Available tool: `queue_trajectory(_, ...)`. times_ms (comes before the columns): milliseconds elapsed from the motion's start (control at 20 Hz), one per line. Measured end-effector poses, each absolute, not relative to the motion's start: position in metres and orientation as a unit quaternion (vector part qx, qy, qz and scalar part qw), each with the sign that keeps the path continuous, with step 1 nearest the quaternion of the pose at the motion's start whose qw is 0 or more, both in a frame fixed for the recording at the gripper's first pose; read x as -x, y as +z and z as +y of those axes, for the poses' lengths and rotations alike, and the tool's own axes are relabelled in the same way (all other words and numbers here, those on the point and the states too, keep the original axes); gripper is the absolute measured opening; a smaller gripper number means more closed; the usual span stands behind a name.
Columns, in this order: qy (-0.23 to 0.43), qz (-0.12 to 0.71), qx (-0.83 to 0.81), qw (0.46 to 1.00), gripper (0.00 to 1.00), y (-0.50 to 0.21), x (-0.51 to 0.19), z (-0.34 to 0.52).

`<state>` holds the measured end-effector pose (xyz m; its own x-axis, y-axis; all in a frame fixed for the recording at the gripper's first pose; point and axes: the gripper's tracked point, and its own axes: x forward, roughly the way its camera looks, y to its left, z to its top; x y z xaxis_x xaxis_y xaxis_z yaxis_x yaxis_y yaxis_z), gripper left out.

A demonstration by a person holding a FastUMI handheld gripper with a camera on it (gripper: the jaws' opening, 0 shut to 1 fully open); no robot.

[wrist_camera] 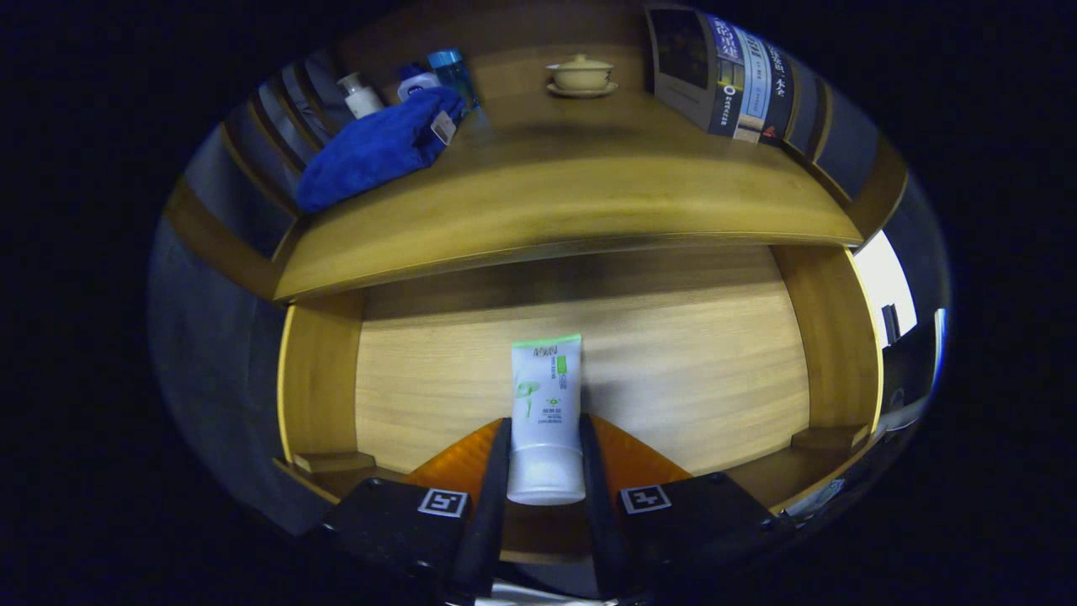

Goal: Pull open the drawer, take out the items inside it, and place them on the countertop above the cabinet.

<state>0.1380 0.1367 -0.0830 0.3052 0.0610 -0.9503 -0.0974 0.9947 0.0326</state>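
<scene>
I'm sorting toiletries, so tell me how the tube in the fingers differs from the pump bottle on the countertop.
The tube is flat, white with green print, and held between the gripper's fingers over the open drawer. The pump bottle is rounder, plain white, and stands on the countertop behind a blue cloth. Both are mostly white.

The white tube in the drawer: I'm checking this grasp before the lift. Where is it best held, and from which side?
Across its lower body near the cap end, from the open front of the drawer. The tube lies lengthwise along the fingers, flat sides facing them. The gripper already appears shut on it there.
</scene>
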Motion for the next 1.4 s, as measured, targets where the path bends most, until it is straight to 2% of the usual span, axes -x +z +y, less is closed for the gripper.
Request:
queue_trajectory(250, 0.058, 0.554, 0.031, 0.830, 0.52, -0.046, -0.134, 0.135)
queue_trajectory(400, 0.064, 0.527, 0.035, 0.847, 0.47, -0.023, -0.141, 0.136)
queue_trajectory(850, 0.098, 0.472, 0.036, 0.875, 0.47, 0.031, -0.159, 0.160)
queue_trajectory(1400, 0.075, 0.416, 0.018, 0.906, 0.47, 0.028, -0.257, 0.168)
